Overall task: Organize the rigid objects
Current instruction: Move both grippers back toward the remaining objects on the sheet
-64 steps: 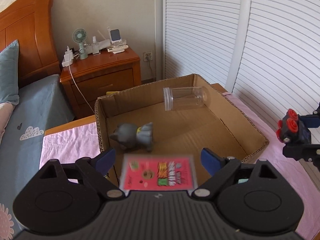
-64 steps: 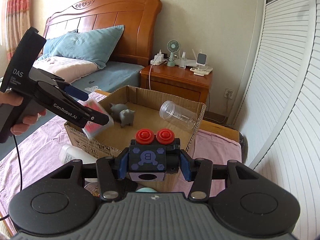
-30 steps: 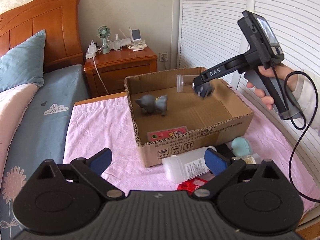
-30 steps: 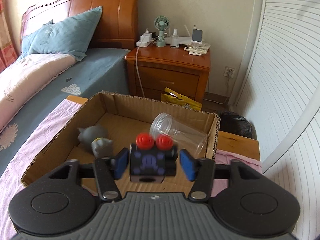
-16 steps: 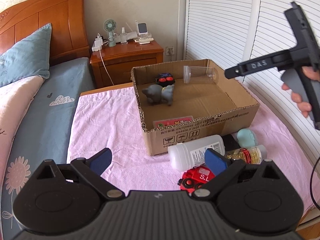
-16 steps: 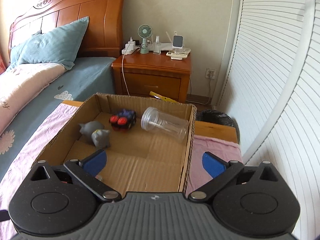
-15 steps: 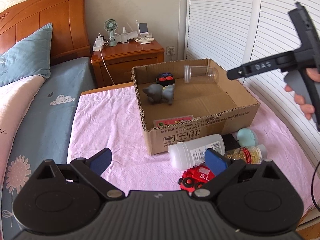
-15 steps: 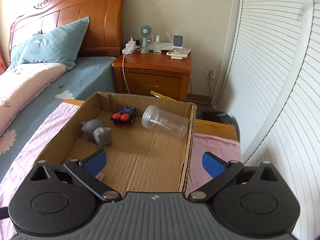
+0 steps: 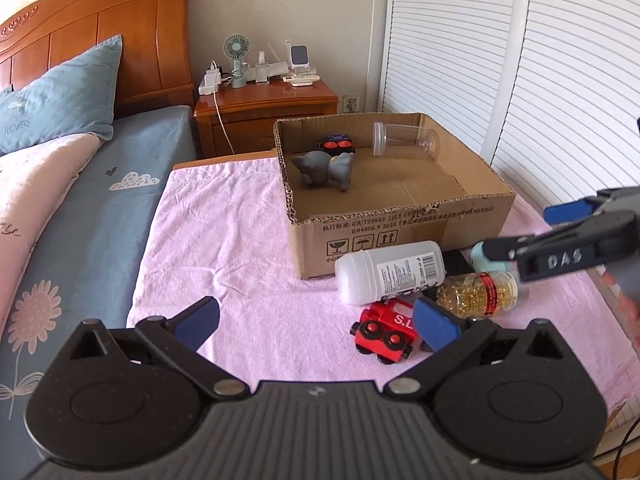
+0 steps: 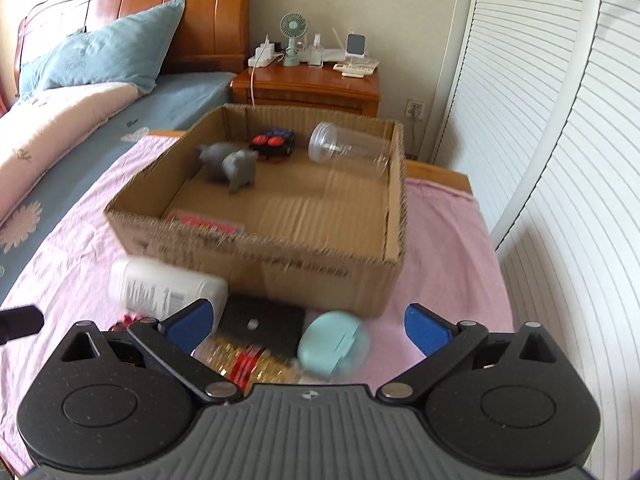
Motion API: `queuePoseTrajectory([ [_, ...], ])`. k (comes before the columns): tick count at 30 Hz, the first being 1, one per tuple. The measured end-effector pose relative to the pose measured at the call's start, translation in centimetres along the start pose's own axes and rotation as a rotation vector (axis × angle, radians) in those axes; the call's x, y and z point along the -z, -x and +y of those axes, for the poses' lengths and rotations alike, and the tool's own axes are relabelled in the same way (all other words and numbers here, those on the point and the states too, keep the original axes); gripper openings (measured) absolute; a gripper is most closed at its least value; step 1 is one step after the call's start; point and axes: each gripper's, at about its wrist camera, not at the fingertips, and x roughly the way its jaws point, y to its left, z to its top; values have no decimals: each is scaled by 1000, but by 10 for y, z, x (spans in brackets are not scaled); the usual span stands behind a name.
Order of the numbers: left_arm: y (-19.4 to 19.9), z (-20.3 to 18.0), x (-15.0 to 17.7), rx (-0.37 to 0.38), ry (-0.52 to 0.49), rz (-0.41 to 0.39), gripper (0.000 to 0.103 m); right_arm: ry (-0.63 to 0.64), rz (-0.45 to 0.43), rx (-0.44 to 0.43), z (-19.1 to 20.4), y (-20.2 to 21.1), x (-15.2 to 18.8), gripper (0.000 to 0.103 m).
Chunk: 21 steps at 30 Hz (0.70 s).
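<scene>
An open cardboard box [image 9: 400, 220] on the pink cloth holds a grey elephant toy [image 9: 326, 168], a dark blue block with red wheels [image 9: 338, 144], a clear jar [image 9: 404, 142] and a pink card [image 10: 204, 222]. In front of it lie a white bottle [image 9: 390, 272], a red toy train [image 9: 384, 330], a jar of gold beads [image 9: 476, 292], a teal case [image 10: 334, 342] and a flat black item [image 10: 262, 328]. My left gripper [image 9: 316, 318] hovers above the cloth left of the train, its jaws opening with nothing between them. My right gripper [image 10: 310, 322] is open and empty over the teal case.
A bed with a blue sheet [image 9: 100, 208] runs along the left. A wooden nightstand [image 9: 268, 108] with a small fan stands behind the box. White louvred doors [image 9: 520, 80] close off the right side. Bare pink cloth [image 9: 224, 220] lies left of the box.
The right gripper let go of the blue block in the box, opened wide and drew back to the items in front. The left gripper backed off a little.
</scene>
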Motion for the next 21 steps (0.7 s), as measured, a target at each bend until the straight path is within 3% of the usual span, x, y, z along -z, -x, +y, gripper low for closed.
queuePoseTrajectory([
  [5,0,2,12,-11,-5,-1,102,22,17,0,25,-7,14,103],
  [11,-2,4,20,-8,-5,17,102,34,41,59,44,-26,21,103],
  [21,-16,-4,25,25,-37,47,102,-35,75,86,21,-27,38,103],
])
